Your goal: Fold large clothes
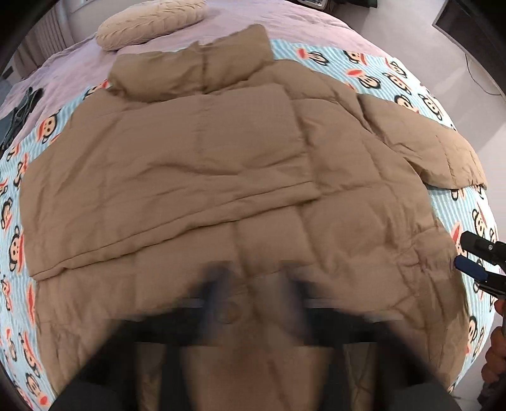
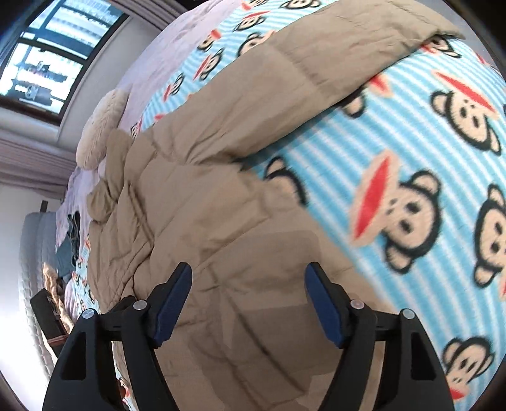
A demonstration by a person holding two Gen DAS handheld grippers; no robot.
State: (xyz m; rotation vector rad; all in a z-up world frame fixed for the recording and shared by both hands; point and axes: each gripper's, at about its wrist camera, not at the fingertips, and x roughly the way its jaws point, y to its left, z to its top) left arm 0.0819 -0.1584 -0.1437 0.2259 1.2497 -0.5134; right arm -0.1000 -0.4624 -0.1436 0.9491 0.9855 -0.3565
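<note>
From my left wrist camera I see the tan puffer jacket spread flat across the monkey-print blanket, collar pointing away from me toward a cream round pillow on the lilac sheet. One sleeve is folded across the chest; the other lies out to the right. My left gripper is badly motion-blurred over the jacket's near hem; its fingers look spread with fabric showing between them, but I cannot tell for certain how wide it is or whether it grips anything. My right gripper shows at the right edge, beside the hem corner.

From my right wrist camera, the right gripper hovers over the jacket, its jaws wide apart and holding nothing, blue pads clear of the fabric. The blanket fills the right side; a window sits upper left. I find no readable writing or label, only the cartoon monkey faces.
</note>
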